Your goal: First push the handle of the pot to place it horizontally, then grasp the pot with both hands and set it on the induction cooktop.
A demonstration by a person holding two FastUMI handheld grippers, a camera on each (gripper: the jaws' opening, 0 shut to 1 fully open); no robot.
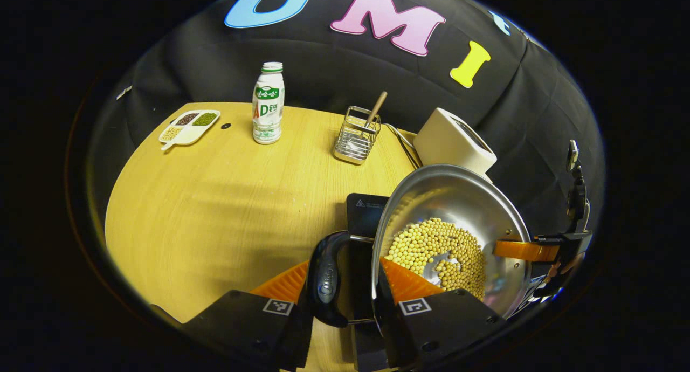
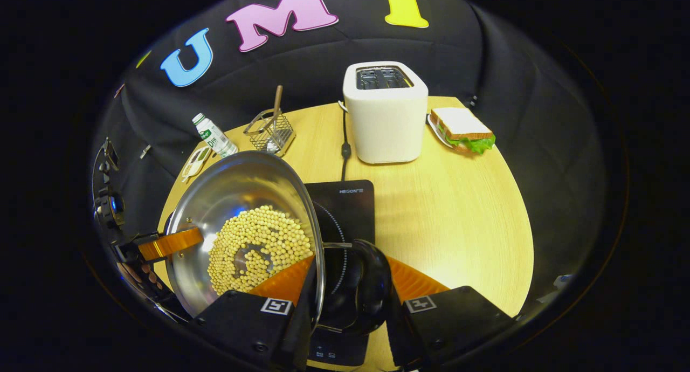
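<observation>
A steel pot (image 1: 458, 199) holding yellow beans (image 1: 436, 250) hangs between my two grippers. My left gripper (image 1: 347, 286) is shut on its black side handle (image 1: 329, 277), one finger outside the handle and the other inside the pot wall. My right gripper (image 2: 345, 283) is shut the same way on the opposite black handle (image 2: 361, 286). Each gripper also shows across the pot from the other, right gripper (image 1: 531, 250) and left gripper (image 2: 161, 245). The black induction cooktop (image 2: 345, 205) lies under and beside the pot (image 2: 237, 199). Whether the pot rests on it I cannot tell.
On the round wooden table (image 1: 215, 199) stand a milk bottle (image 1: 268, 105), a wire basket (image 1: 357, 135) with a wooden-handled utensil, a divided dish (image 1: 188, 126) of beans and a white toaster (image 2: 385, 113) with its cable (image 2: 345, 145). A sandwich (image 2: 462, 126) lies behind the toaster's right.
</observation>
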